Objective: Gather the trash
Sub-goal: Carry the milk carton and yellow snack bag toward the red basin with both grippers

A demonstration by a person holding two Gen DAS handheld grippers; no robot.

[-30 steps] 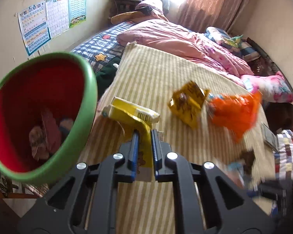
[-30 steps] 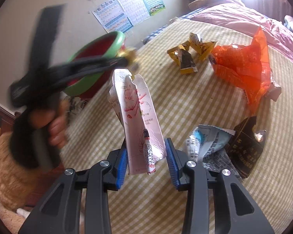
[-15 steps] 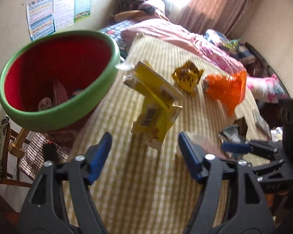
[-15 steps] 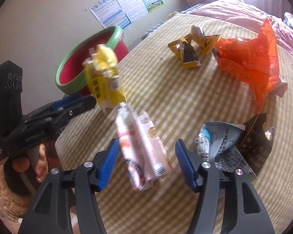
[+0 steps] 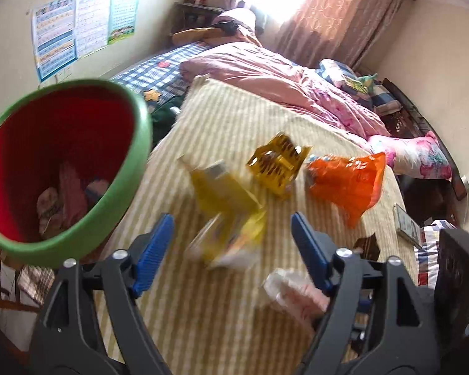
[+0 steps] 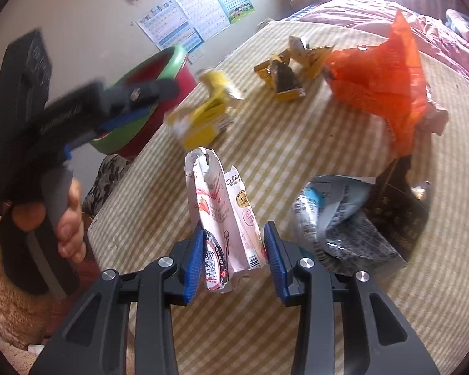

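A red bin with a green rim (image 5: 62, 168) stands left of the striped bed cover and holds some trash; it also shows in the right wrist view (image 6: 147, 72). My left gripper (image 5: 231, 243) is open and empty. A blurred yellow box (image 5: 228, 212) is just ahead of its jaws, over the cover, also seen in the right wrist view (image 6: 203, 118). My right gripper (image 6: 233, 251) has its jaws around a pink and white carton (image 6: 225, 218), both pads at its sides. The left gripper (image 6: 118, 103) appears there, blurred, near the bin.
On the striped cover (image 5: 234, 118) lie a crumpled yellow wrapper (image 5: 278, 165), an orange bag (image 5: 350, 181), a grey wrapper (image 6: 337, 218) and a black wrapper (image 6: 397, 197). A pink quilt (image 5: 265, 75) lies beyond. A chair with a patterned cushion (image 6: 106, 175) stands under the bin.
The left gripper opened and let the yellow box go; the box dropped toward the cover. The right gripper opened, then closed in on the pink carton again.
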